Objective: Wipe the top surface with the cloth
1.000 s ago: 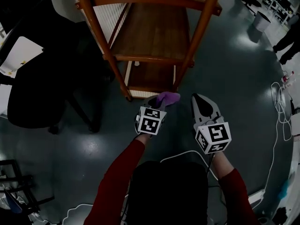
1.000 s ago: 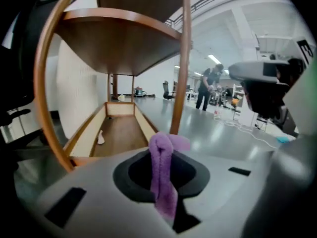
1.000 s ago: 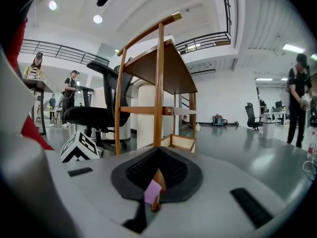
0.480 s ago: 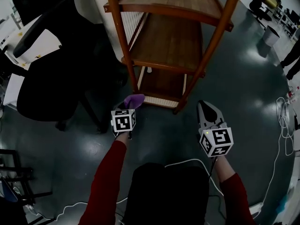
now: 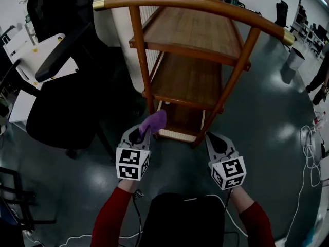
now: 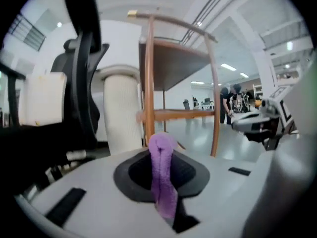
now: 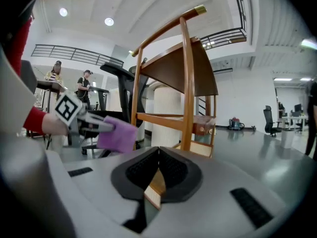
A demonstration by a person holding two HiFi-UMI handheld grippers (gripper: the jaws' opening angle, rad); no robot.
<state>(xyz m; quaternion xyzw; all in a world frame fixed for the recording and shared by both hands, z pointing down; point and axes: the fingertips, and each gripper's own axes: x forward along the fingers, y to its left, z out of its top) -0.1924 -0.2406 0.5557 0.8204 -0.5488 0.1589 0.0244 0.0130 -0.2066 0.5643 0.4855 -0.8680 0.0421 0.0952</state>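
Observation:
A wooden shelf cart (image 5: 193,32) with curved handle and several tiers stands ahead of me; its top surface (image 5: 198,27) is bare wood. My left gripper (image 5: 143,134) is shut on a purple cloth (image 5: 153,121), held low beside the cart's front left leg. In the left gripper view the cloth (image 6: 162,172) stands pinched between the jaws, cart (image 6: 171,63) beyond. My right gripper (image 5: 216,140) is shut with nothing in it, near the front right leg. The right gripper view shows the cart (image 7: 183,83) and the cloth (image 7: 117,134) at left.
A black office chair (image 5: 61,102) stands left of the cart, with a white desk edge (image 5: 31,55) behind it. White cables (image 5: 308,133) trail on the dark floor at right. A bin (image 5: 294,58) and a person's legs (image 5: 321,78) are far right.
The view has tilted up, bringing the cart's handle and top shelf into sight. Both grippers have shifted: the left with the cloth moved right and up, the right moved slightly left toward the cart.

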